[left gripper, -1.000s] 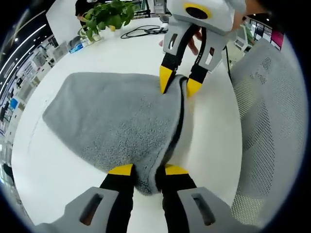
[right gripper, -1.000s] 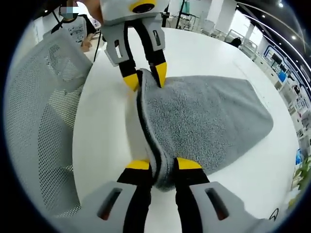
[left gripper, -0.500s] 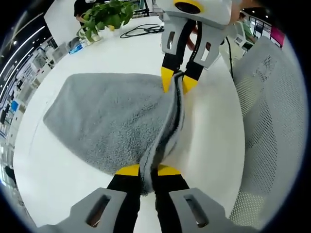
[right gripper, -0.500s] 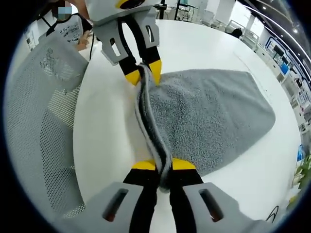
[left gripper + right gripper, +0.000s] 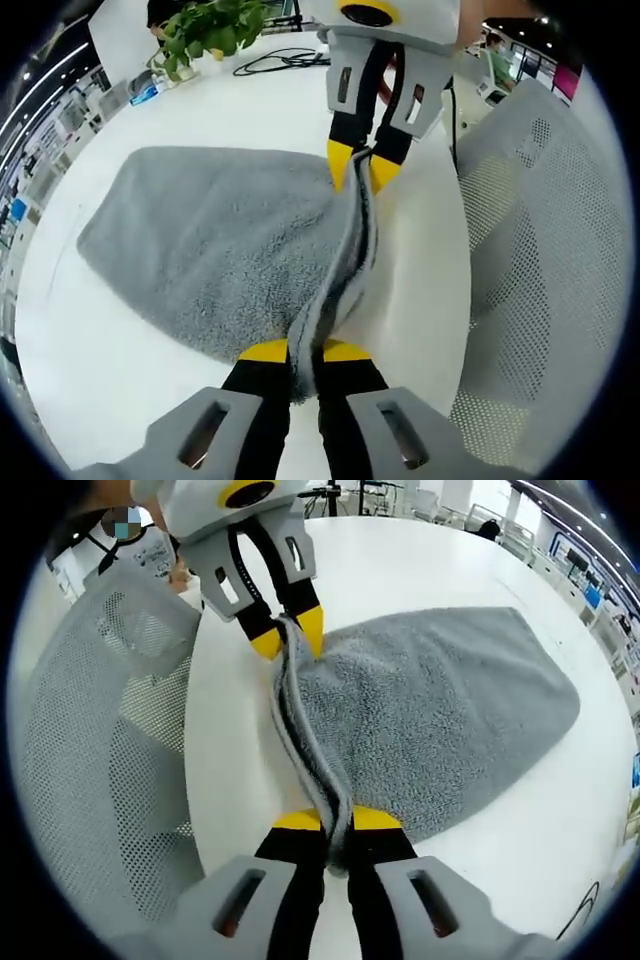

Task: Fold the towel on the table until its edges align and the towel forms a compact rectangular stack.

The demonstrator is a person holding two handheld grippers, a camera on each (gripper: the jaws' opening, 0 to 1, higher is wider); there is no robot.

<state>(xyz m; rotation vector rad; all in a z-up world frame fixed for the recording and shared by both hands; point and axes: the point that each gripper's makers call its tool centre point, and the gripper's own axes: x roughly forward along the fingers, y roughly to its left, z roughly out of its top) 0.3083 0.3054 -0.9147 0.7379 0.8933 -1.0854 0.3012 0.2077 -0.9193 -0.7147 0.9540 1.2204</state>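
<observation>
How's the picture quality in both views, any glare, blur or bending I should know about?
Left gripper view: sharp and evenly lit, towel pile crisp, white table bright and nearly featureless, fisheye curving the mesh chair. Right gripper view: equally sharp, soft shadow under the towel's pinched edge, table rim bowed, background shelving small and indistinct.

Each tool [image 5: 305,351] is grey-bodied, with black, yellow-tipped fingers [image 5: 264,351].

Mesh office chair [image 5: 545,250], potted plant [image 5: 205,25], black cable [image 5: 275,62]
</observation>
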